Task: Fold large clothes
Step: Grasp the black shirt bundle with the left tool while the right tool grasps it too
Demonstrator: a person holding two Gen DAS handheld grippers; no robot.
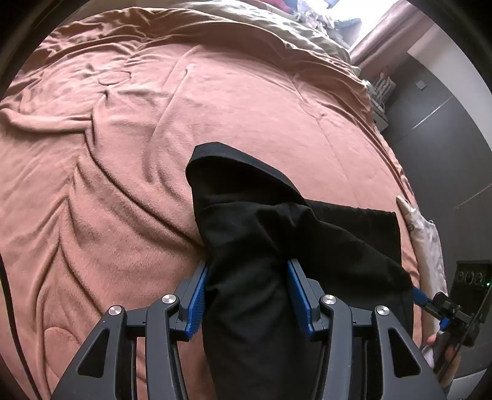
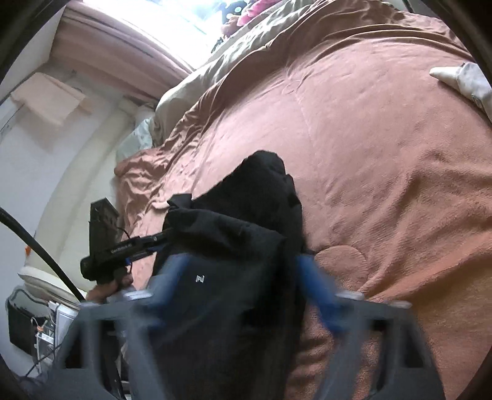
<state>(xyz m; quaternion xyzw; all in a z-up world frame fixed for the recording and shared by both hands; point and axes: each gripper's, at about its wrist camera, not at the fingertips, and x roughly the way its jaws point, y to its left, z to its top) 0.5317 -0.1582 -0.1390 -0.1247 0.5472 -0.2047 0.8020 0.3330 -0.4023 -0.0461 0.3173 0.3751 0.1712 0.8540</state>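
1 black garment [image 1: 246,234]: left gripper [image 1: 246,277] fingers clamped; right gripper [image 2: 243,277] fingers apart.

Black garment [image 1: 255,234], plain; beneath it a salmon-pink blanket [image 1: 123,154], quilted; beyond the blanket, an olive-tan sheet [image 1: 276,27].
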